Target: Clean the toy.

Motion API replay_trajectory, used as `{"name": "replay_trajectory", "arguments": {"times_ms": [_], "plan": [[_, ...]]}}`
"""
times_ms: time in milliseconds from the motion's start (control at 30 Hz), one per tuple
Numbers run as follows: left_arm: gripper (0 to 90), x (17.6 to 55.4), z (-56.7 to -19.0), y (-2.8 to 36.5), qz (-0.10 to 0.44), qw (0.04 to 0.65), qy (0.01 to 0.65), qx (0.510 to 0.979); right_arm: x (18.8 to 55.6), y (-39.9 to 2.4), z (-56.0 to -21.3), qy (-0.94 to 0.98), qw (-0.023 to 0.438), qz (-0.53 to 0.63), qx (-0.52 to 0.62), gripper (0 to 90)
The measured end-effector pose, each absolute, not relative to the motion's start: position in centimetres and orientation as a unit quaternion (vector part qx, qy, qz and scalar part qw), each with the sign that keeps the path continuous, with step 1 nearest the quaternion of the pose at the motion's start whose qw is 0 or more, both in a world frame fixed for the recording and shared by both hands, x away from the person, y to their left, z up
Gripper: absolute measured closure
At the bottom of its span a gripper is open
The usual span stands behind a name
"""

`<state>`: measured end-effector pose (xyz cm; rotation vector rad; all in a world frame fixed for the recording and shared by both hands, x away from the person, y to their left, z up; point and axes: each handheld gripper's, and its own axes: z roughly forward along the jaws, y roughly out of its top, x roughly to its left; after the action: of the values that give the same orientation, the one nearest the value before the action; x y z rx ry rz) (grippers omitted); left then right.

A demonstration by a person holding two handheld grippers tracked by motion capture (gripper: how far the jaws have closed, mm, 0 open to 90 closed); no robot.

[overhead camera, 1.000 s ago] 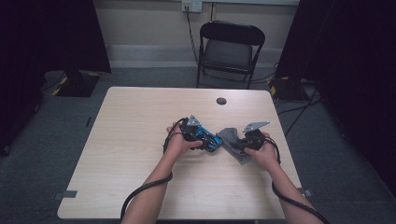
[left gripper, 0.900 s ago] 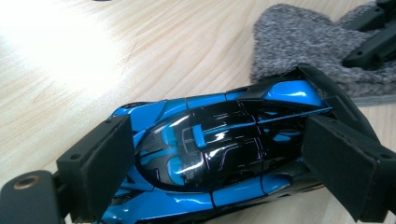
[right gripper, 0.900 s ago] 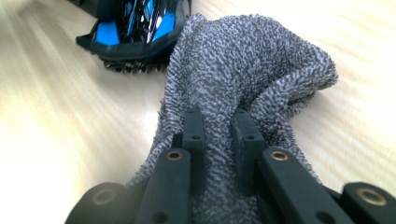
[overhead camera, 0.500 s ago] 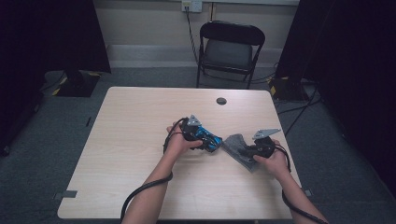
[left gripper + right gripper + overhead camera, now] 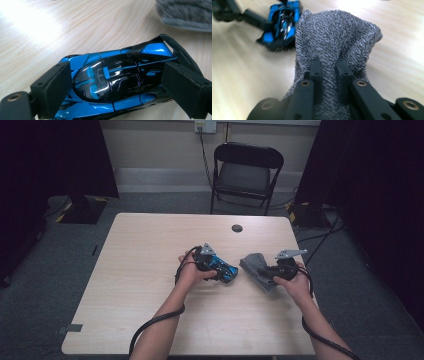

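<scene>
From above we see a light wood-grain table [image 5: 150,285] on grey carpet, a black folding chair [image 5: 247,172] behind it. The left gripper [image 5: 117,86] has its fingers clamped across a blue-and-black toy race car [image 5: 117,80] on the table; the right gripper [image 5: 329,72] has its fingers pinched narrowly on a grey terry cloth [image 5: 337,40], just beside the car.

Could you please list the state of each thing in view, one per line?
Toy car: upright on the table, clamped at its sides by the left gripper.
Grey cloth: bunched, pinched by the right gripper, apart from the car.
Folding chair: unfolded, empty, beyond the table.
</scene>
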<state>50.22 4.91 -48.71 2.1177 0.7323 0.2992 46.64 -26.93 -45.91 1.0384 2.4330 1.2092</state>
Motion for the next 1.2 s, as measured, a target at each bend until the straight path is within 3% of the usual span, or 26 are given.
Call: {"name": "replay_trajectory", "arguments": {"times_ms": [567,1200], "plan": [[9.5,50.2,-48.8,4.9,0.12,0.43,0.293,0.846,52.5,-22.3,-44.7,0.827,0.144,0.402,0.365,78.3],[9.5,50.1,-48.9,5.0,0.122,0.436,0.293,0.842,54.8,-18.4,-45.9,0.841,0.147,0.391,0.344,78.1]]}}
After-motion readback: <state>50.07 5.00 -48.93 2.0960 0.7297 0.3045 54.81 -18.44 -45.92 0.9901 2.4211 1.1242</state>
